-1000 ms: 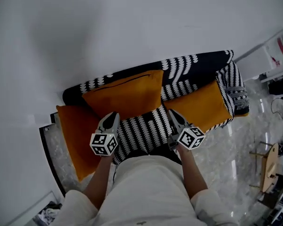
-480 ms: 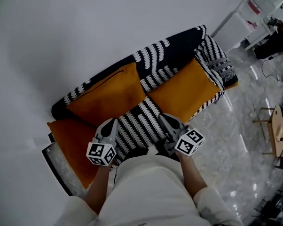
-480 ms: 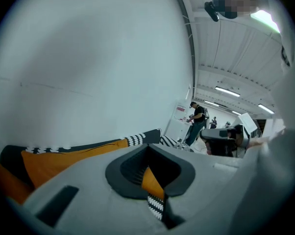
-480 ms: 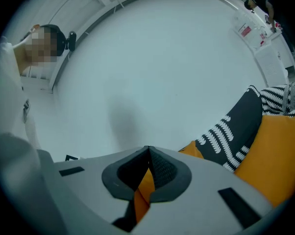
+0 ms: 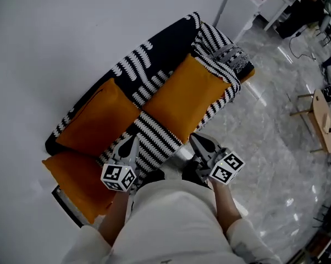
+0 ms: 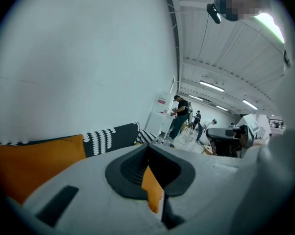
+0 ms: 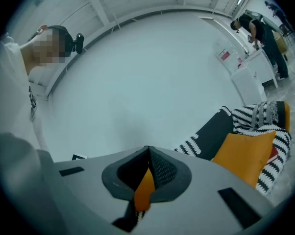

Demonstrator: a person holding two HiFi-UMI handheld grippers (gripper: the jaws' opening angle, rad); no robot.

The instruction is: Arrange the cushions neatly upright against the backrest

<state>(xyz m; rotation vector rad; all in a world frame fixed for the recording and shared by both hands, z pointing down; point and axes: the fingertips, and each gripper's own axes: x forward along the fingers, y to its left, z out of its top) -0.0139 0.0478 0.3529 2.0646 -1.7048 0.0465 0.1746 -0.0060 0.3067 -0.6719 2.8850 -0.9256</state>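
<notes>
- We see a long sofa (image 5: pixel 154 45) in black fabric with white dashed stripes, set against a plain white wall (image 5: pixel 72 21) on a glossy grey marble floor (image 5: pixel 264 147).
- Three square orange fabric cushions are on it. The middle orange cushion (image 5: pixel 99 120) leans against the backrest. The right orange cushion (image 5: pixel 183 95) also leans there, close to the striped right armrest.
- The third, the left-end orange cushion (image 5: pixel 77 180), sits at the sofa's left end, apart from the backrest. We cannot tell whether it rests on the armrest or against it.
- The left tongs (image 5: pixel 131 141) hang over the striped front edge of the seat, between the left-end and middle cushions. In their own view the left tongs (image 6: pixel 148 146) are closed tip to tip and grip nothing. A sliver of orange shows through the gap below the tips.
- The right tongs (image 5: pixel 196 140) are just off the seat's front edge, below the right cushion. Their own view shows the right tongs (image 7: pixel 148 148) closed and empty too, pointing at the wall above the backrest.
- A small wooden side table (image 5: pixel 322 120) stands well apart on the floor at the right.
</notes>
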